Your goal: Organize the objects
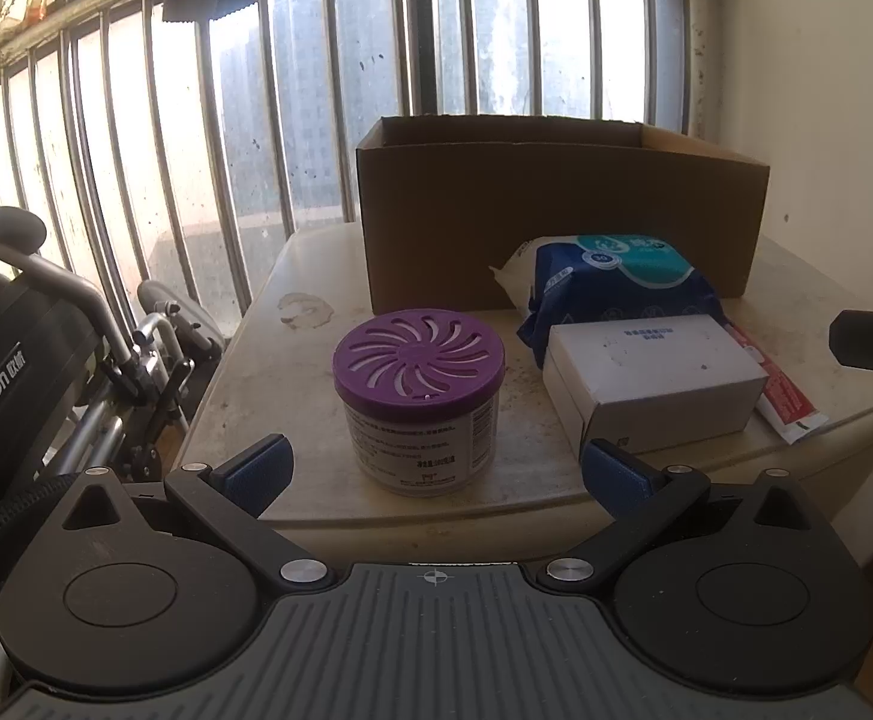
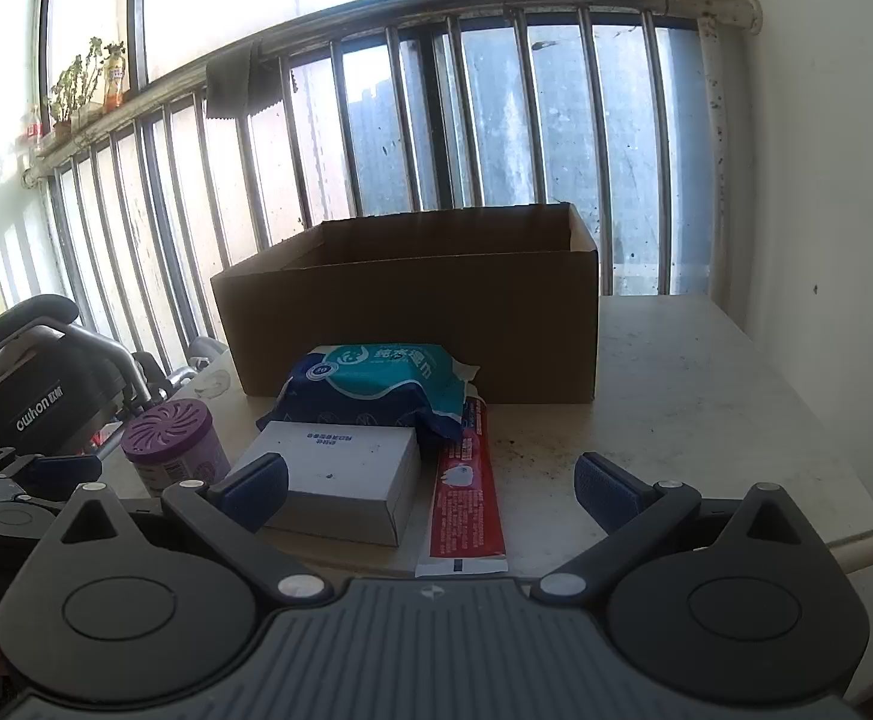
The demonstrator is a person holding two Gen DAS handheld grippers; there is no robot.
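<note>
Barred window behind stained table [image 2: 706,396] | purple-lidded jar [image 1: 418,396] upright at near left edge | white box [image 1: 652,384], wipes pack [image 1: 610,282], red tube [image 2: 466,492] clustered beside it | open cardboard box [image 1: 556,210] behind | left gripper [image 1: 436,471] spread wide, empty, facing jar | right gripper [image 2: 430,489] wide apart, empty

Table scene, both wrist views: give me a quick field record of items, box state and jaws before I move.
box: cardboard box, open top, at table's back; inside not visible
jar: purple-lidded jar, upright, ahead of left gripper
carton: white carton, lying on wipes pack's front edge
tube: red tube, flat, right of carton
right gripper: jaws open, empty
left jaws: open, empty
</note>
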